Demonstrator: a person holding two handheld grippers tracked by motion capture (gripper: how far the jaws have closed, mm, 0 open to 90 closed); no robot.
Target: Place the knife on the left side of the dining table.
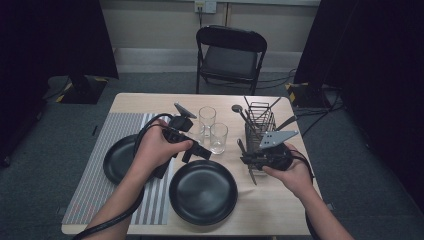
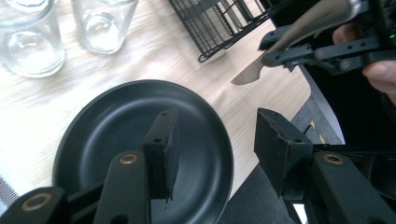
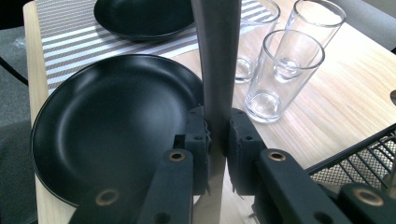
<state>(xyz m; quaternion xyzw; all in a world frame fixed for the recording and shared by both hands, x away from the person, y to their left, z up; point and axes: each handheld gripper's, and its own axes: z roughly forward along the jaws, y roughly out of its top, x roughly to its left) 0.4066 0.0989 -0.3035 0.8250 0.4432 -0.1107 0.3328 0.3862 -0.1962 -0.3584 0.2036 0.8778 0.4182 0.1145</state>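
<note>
Right hand-held gripper (image 3: 217, 140) is clamped on a table knife (image 3: 215, 70), pads pinching the flat metal partway along it; in the high view the knife (image 1: 248, 162) hangs point-down just right of the near black plate (image 1: 202, 192) and in front of the wire cutlery basket (image 1: 260, 127). Left hand-held gripper (image 2: 215, 154) holds nothing, jaws standing apart above the near plate's right edge (image 2: 140, 116).

Judgement: the step in hand is laying the knife at the plate's right side. Notes for doing it well:
- Tilt my right wrist until the blade lies level and runs alongside the plate rim, beside it and not touching.
- Lower until the metal rests flat on the table (image 1: 280, 210), then release; letting go early risks a clatter against the plate.
- Keep clear of the 2 glasses (image 1: 212, 130) behind the plate.
- Hold my left gripper back from the landing strip.
</note>
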